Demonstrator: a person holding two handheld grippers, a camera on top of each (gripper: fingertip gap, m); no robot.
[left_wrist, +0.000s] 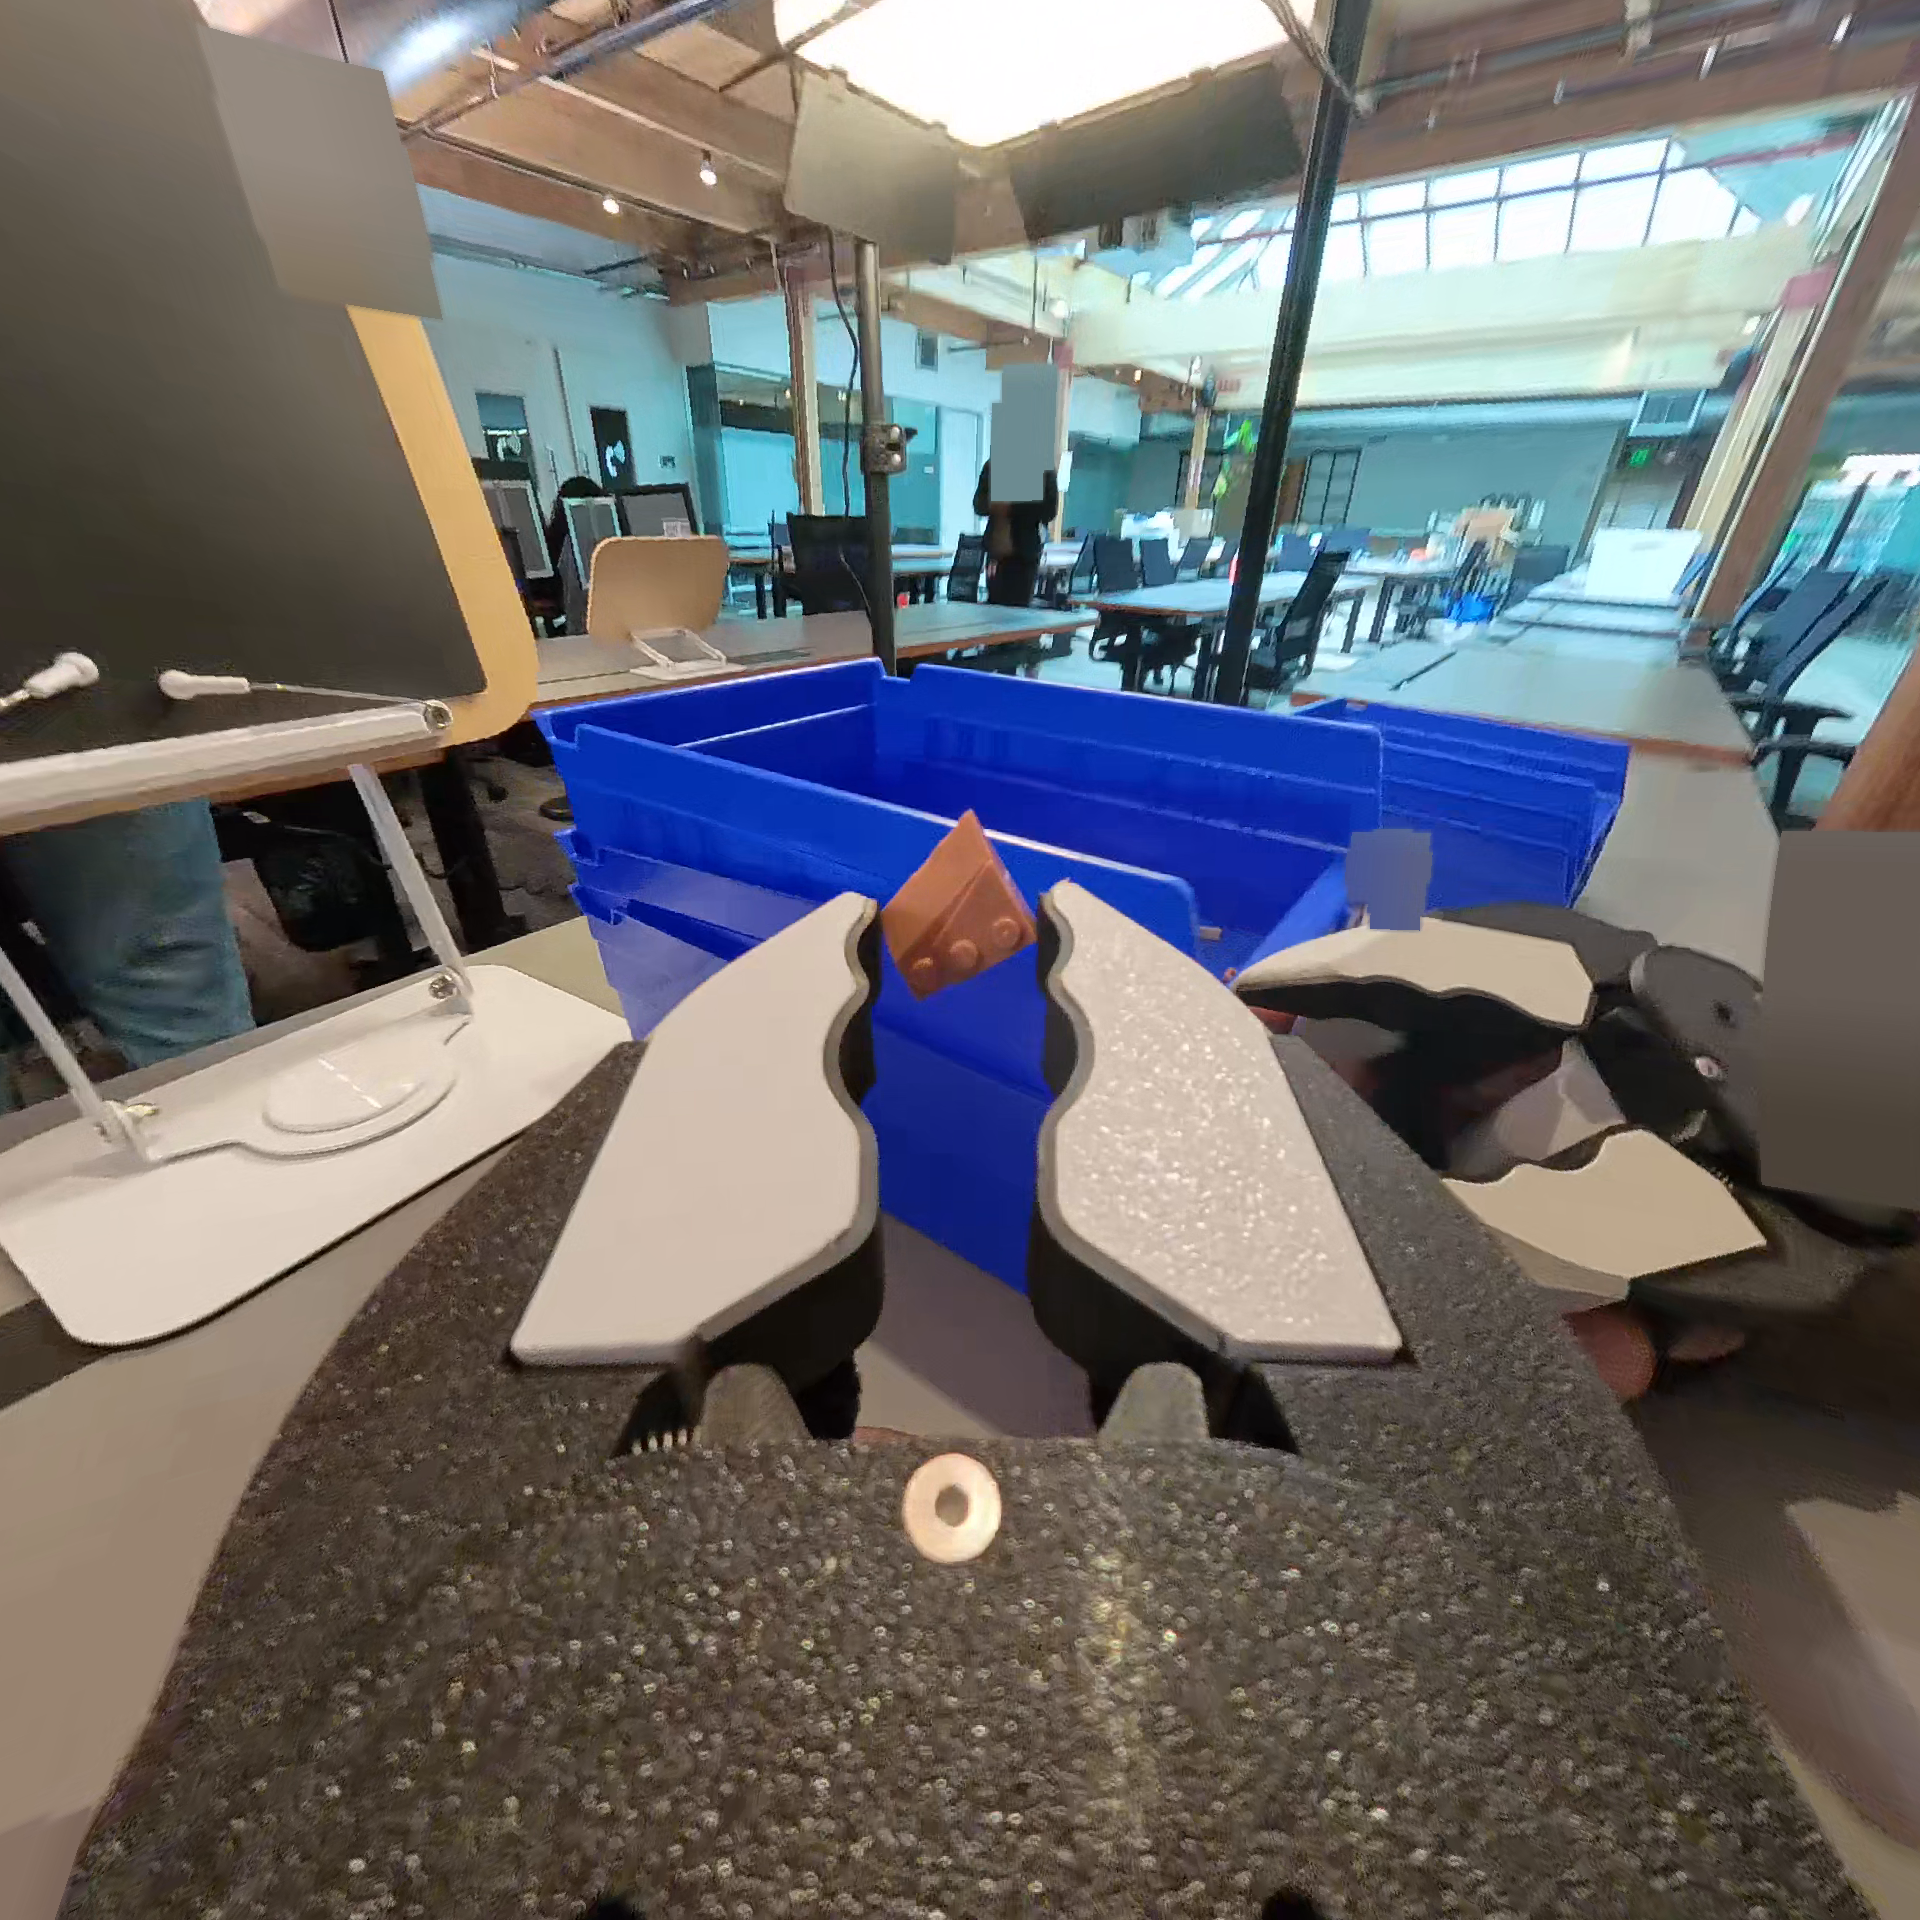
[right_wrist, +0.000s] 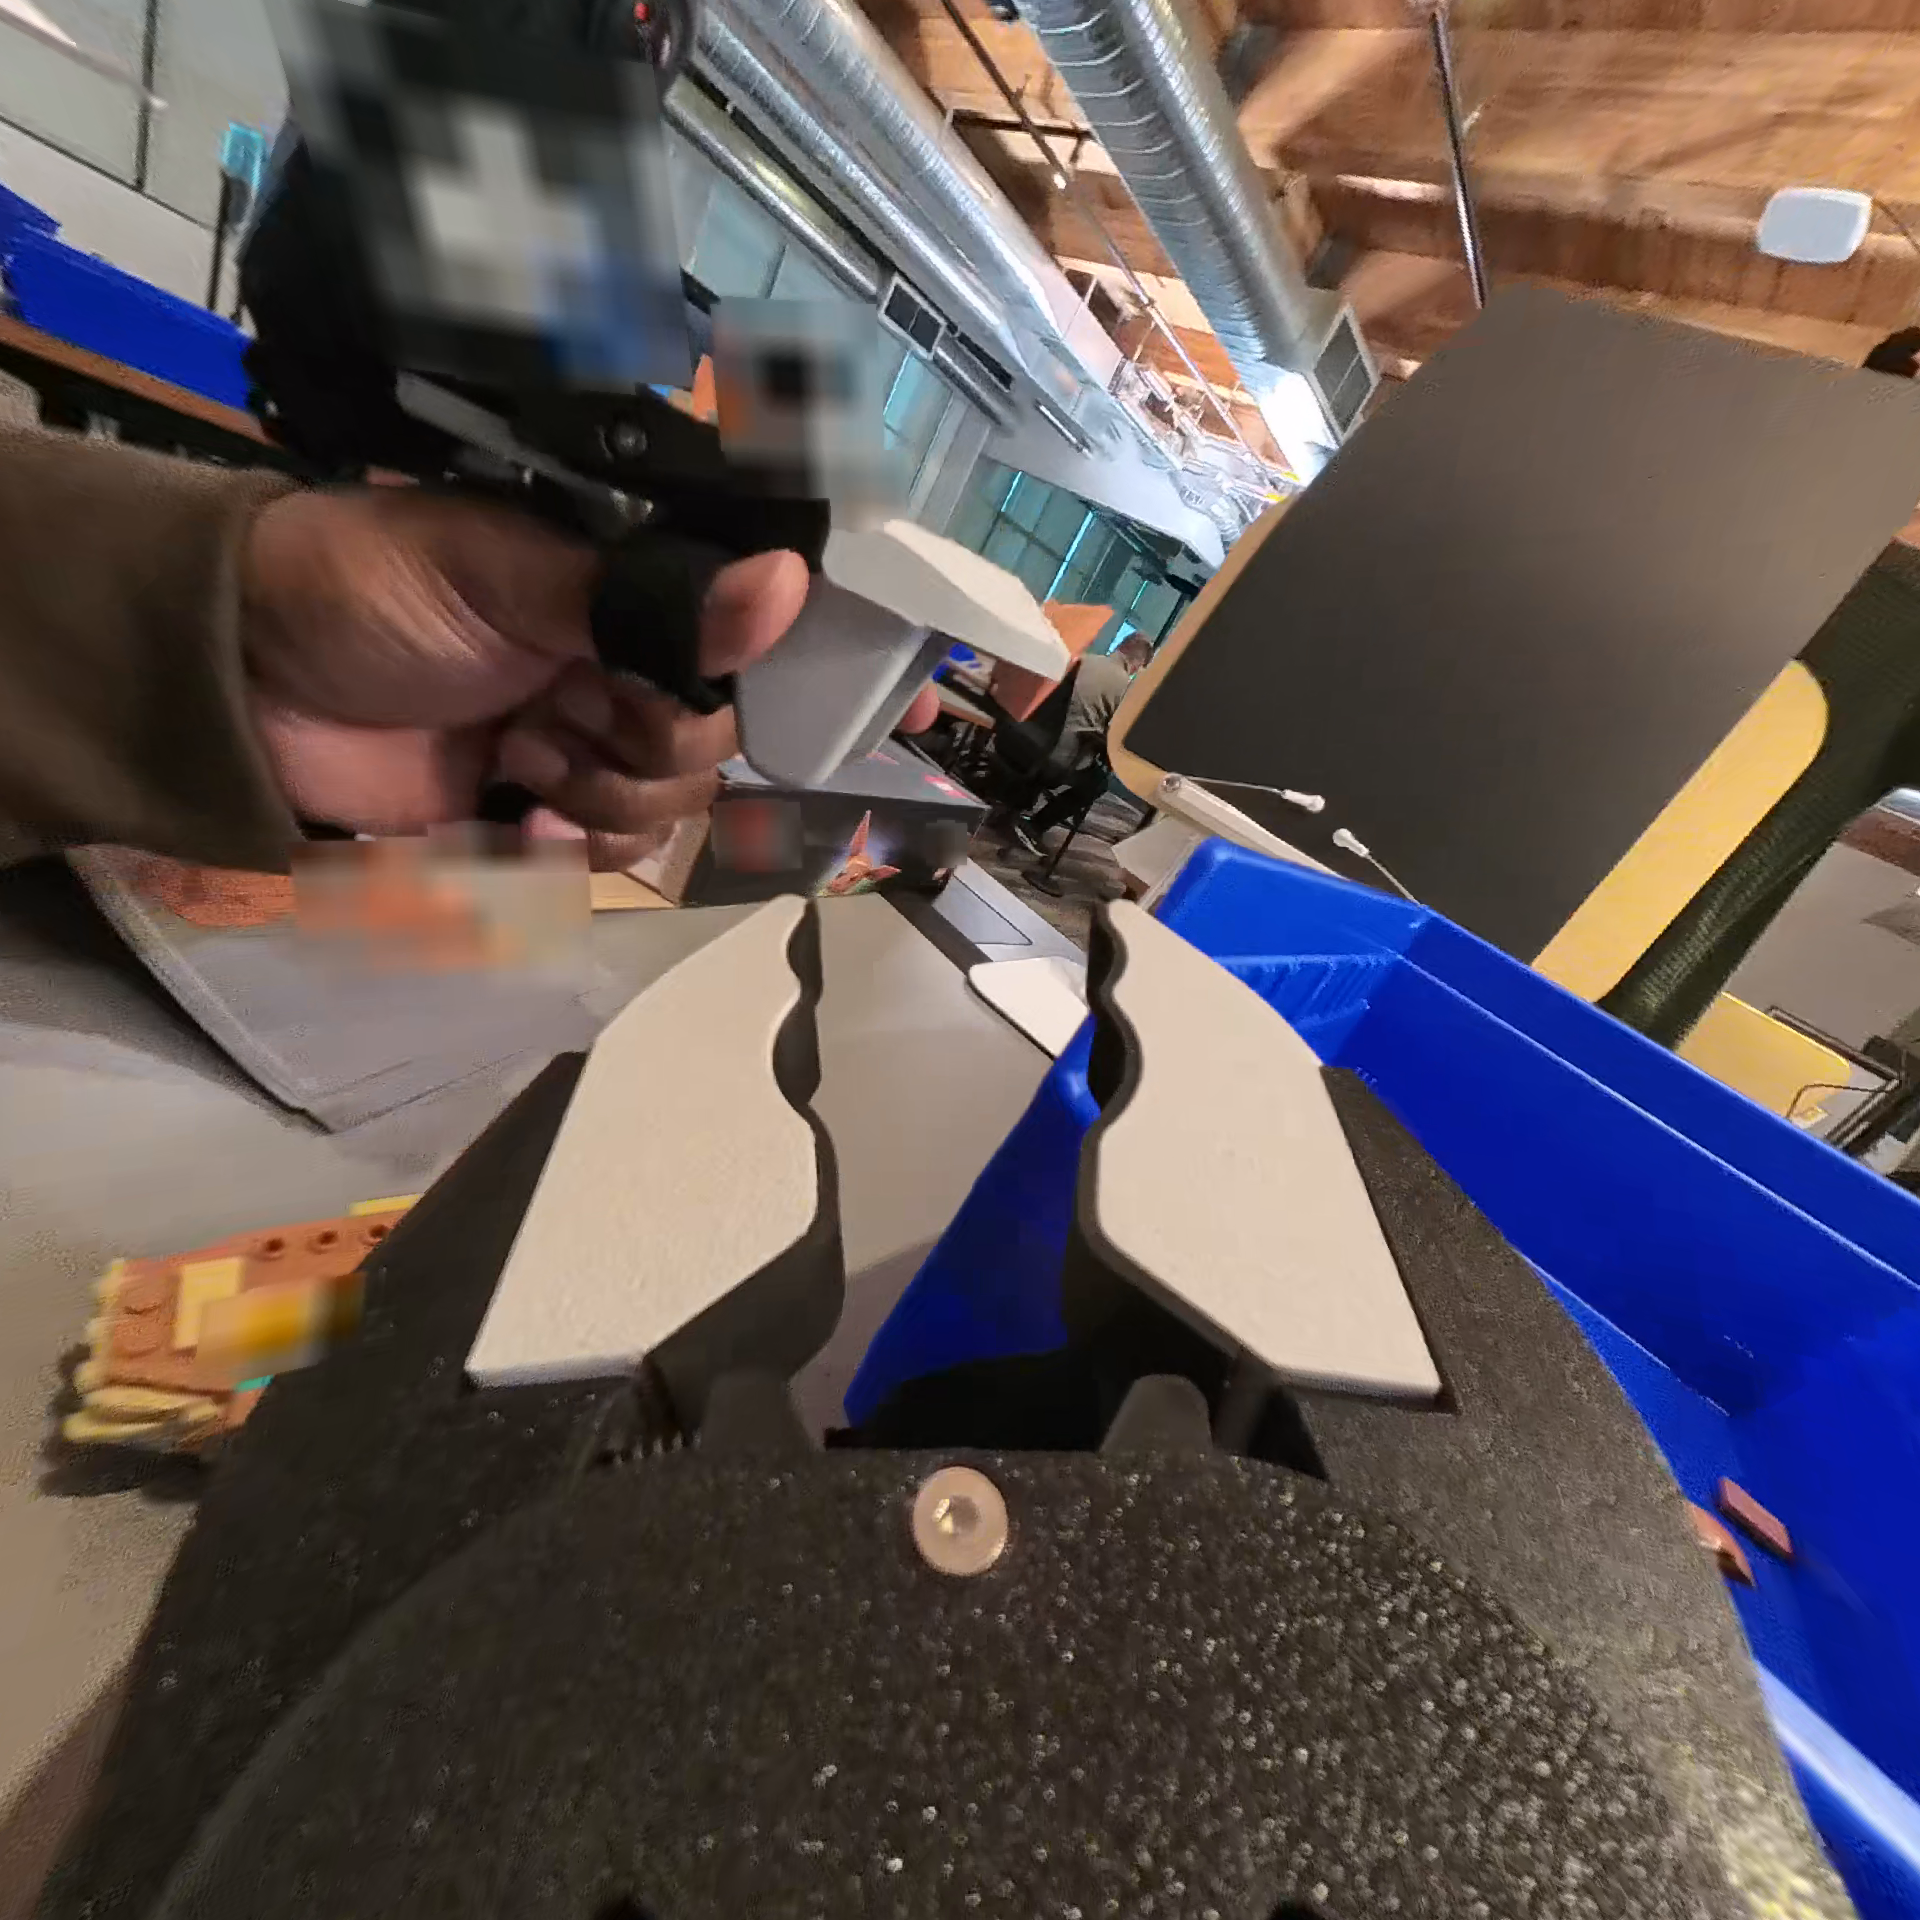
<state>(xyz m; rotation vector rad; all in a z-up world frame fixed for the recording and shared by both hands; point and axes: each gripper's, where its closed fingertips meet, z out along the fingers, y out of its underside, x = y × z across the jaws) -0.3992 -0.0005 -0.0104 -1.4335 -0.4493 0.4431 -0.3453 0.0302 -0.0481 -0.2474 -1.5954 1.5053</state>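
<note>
My left gripper (left_wrist: 958, 912) is shut on a small brown wedge-shaped studded brick (left_wrist: 951, 904), pinched at the fingertips and held above the near wall of a stack of blue plastic bins (left_wrist: 1039, 758). My right gripper (right_wrist: 956, 920) is open and empty, hovering over the grey table at the corner of a blue bin (right_wrist: 1558, 1091). It also shows in the left wrist view (left_wrist: 1351, 1081), just right of the left gripper. The left gripper's grey finger (right_wrist: 914, 603) and the hand holding it show in the right wrist view.
A white stand (left_wrist: 260, 1143) with a black board (left_wrist: 208, 468) stands on the table to the left. A brown and tan brick assembly (right_wrist: 208, 1340) lies on the table. Small brown pieces (right_wrist: 1756, 1527) lie in the blue bin. A grey mat (right_wrist: 312, 997) lies beyond. One gripper's finger ends stand about 8 cm off the other's.
</note>
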